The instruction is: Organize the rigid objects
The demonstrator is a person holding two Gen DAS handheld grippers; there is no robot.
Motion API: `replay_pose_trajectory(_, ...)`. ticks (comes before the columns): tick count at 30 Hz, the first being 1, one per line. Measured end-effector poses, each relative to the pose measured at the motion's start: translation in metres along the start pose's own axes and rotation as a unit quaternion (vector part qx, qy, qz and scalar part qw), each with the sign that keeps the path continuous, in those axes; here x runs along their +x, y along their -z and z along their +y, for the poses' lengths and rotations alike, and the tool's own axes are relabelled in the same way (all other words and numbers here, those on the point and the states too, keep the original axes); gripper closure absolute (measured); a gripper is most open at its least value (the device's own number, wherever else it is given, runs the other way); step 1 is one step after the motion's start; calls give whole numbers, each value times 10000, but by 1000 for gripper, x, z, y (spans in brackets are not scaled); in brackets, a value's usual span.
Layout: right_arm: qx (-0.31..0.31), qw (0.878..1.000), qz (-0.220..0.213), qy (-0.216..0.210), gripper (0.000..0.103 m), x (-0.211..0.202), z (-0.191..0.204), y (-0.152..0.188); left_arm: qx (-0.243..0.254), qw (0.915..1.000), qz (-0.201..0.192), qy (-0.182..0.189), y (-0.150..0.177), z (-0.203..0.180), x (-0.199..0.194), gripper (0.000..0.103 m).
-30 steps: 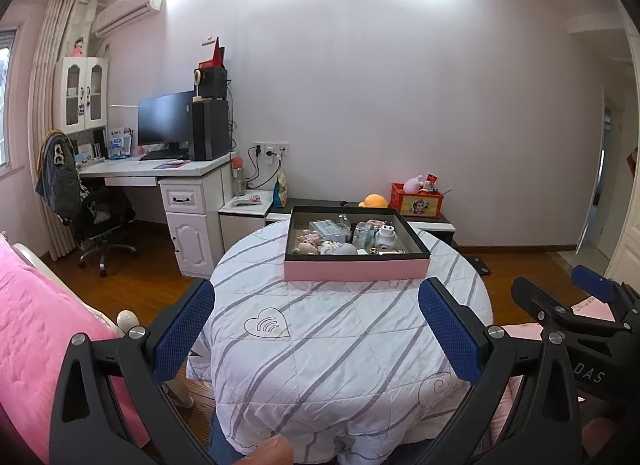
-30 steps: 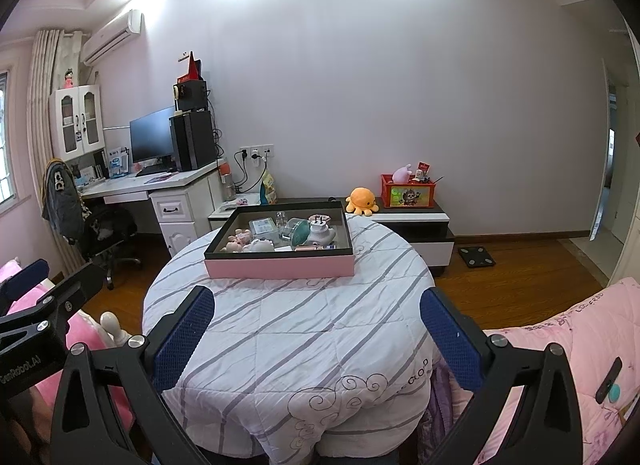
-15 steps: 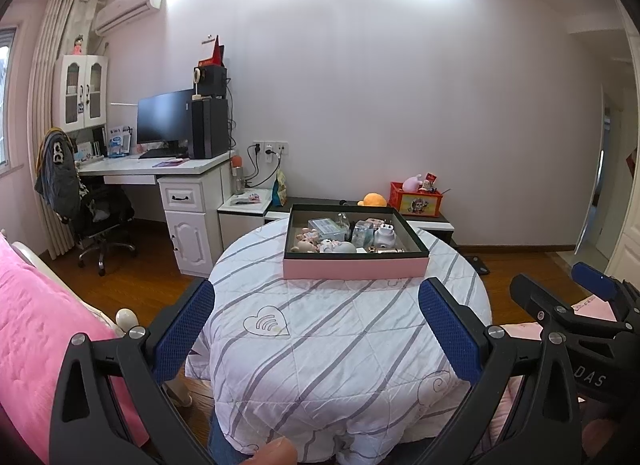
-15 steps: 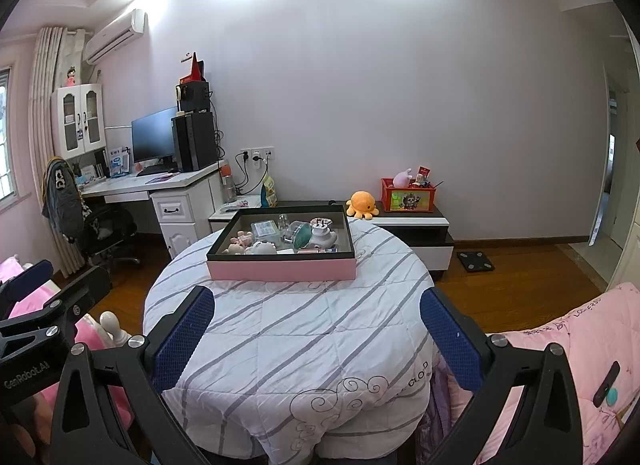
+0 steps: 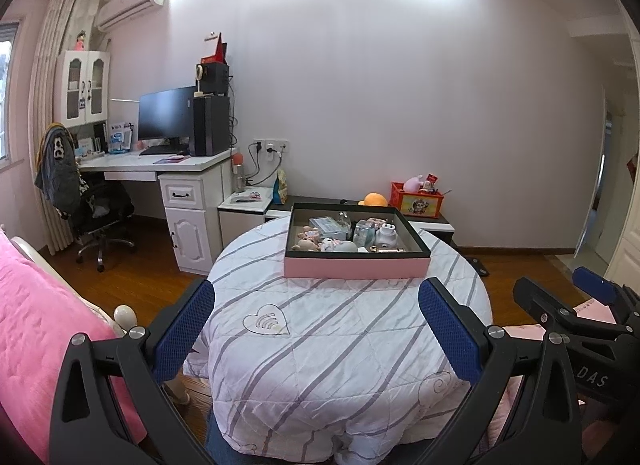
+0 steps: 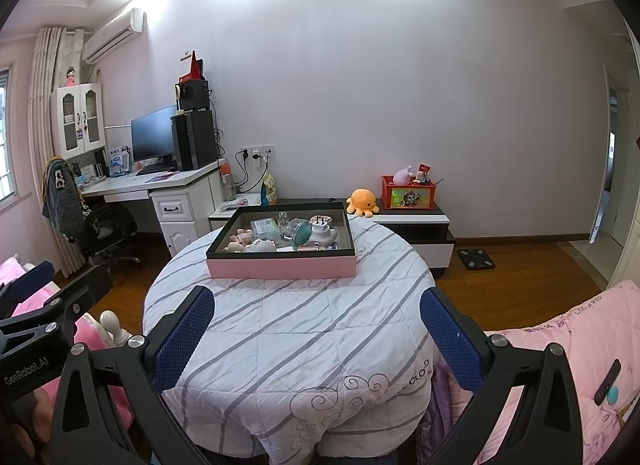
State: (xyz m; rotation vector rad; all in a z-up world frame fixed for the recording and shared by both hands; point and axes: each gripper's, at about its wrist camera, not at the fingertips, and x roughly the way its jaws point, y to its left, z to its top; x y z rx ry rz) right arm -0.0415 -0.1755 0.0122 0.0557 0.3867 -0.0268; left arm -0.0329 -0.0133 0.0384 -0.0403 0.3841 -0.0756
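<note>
Tray with pink outer walls and a black inner rim sits on the far part of the round table, well apart from both grippers. Contents of the tray: small figurines at its left, a clear plastic box toward the far side, a teal-and-clear round container near the middle, and a white pot-shaped item at the right. Smaller pieces along the near wall are too small to identify.

The table is covered by a white quilted cloth with grey diagonal stripes; its near part is bare.

Left gripper: held at the near edge of the table, blue-padded fingers spread wide apart, nothing between them. Right gripper: same posture at the near edge, fingers wide apart and empty. Each gripper appears at the edge of the other's view, with the left one at the left side of the table and the right one at the right.

Beyond the table stands a low black-and-white cabinet carrying an orange plush octopus and a red crate. At far left is a white desk with a monitor. Pink bedding lies at the near right.
</note>
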Motion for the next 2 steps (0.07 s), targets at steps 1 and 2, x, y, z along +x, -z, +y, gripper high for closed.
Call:
replay_pose_trajectory(1,-1,10000,3,0,0,0,0,0,-5,10000,0,-3,0,0,0,0)
replay_pose_trajectory(2,0,10000,6,-5,0,0,0,0,-10,10000,2,11,0,0,0,0)
